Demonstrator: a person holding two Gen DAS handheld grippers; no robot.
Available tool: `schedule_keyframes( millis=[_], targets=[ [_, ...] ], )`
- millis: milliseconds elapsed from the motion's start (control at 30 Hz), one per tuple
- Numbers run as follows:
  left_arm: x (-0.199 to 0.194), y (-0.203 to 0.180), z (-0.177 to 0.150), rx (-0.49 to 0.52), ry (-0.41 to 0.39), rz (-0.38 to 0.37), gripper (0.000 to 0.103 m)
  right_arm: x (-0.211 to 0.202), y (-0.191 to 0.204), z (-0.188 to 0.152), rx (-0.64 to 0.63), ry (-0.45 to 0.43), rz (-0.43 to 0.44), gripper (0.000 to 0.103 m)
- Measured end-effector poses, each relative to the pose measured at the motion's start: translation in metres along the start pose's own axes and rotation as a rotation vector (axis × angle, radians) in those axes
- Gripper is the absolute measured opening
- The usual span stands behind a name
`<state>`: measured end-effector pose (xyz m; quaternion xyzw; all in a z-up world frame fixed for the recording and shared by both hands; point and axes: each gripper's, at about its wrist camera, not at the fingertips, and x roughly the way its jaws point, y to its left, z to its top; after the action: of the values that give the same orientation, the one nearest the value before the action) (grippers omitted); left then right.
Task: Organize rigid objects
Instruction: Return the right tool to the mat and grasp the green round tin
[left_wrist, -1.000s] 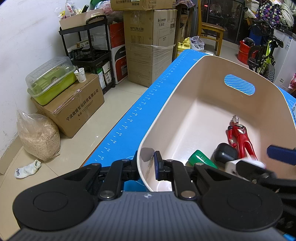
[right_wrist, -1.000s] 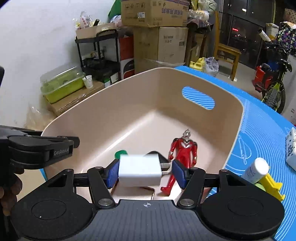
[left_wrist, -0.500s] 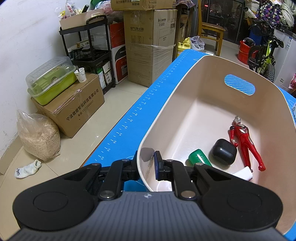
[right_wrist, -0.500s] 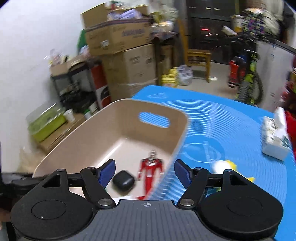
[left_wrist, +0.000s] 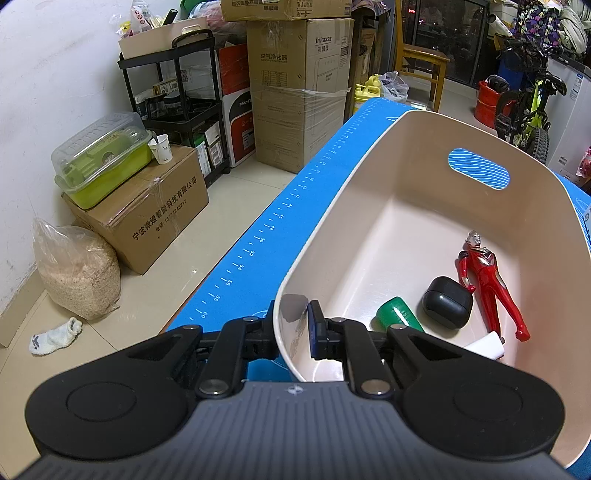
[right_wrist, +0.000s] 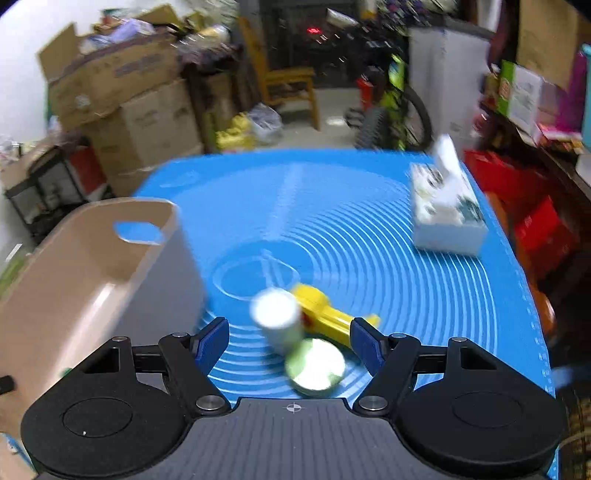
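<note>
1. Beige plastic bin (left_wrist: 424, 155) on the blue mat (left_wrist: 295, 206): rounded corners, smooth pale inside, oval handle slot in the far wall.
2. Left gripper (left_wrist: 295, 325) clamped on the near rim of the bin, one finger outside the wall, the blue pad inside pressing against it.
3. Inside the bin, toward the near right: red toy figure (left_wrist: 487, 280) with a silver head lying on its back, legs pointing to the near wall.
4. Just left of the figure and touching it, a black rounded case (left_wrist: 447, 308), matte, lid seam visible.
5. Beside the case, a green cap-like piece (left_wrist: 399, 314) with faint white print, tilted on its side.
6. At the near wall, a white block (left_wrist: 487, 345), only partly visible behind the gripper body.
7. Right gripper (right_wrist: 290, 341) with jaws apart and nothing between the pads, having just been opening; hangs above the mat to the right of the bin (right_wrist: 92, 266). View heavily blurred.
8. Ahead of its fingers on the mat: white bottle (right_wrist: 277, 319) lying with its round end toward the camera, a yellow toy (right_wrist: 325, 310) just behind it, a round green-and-white lid-like thing (right_wrist: 316, 363) just in front; details too blurred to tell.
9. Farther right on the mat, well apart from these, a white tissue box (right_wrist: 447, 214) with a tissue sticking up.
</note>
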<state>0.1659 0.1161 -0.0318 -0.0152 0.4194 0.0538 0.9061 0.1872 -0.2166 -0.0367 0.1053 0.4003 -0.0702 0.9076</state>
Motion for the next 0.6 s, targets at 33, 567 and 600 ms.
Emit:
schedule_keyframes(
  millis=[33, 567, 600],
  targets=[
    [0.000, 0.000, 0.000, -0.002, 0.001, -0.001, 0.017, 0.006, -0.002, -0.002, 0.009, 0.013, 0.003, 0.077],
    [0.000, 0.000, -0.001, -0.003, 0.002, -0.001, 0.017, 0.051, 0.002, -0.030, -0.047, 0.107, -0.047, 0.077],
    [0.000, 0.000, 0.000, -0.003, 0.002, -0.001, 0.017, 0.052, 0.002, -0.031, -0.043, 0.102, -0.053, 0.077]
  ],
)
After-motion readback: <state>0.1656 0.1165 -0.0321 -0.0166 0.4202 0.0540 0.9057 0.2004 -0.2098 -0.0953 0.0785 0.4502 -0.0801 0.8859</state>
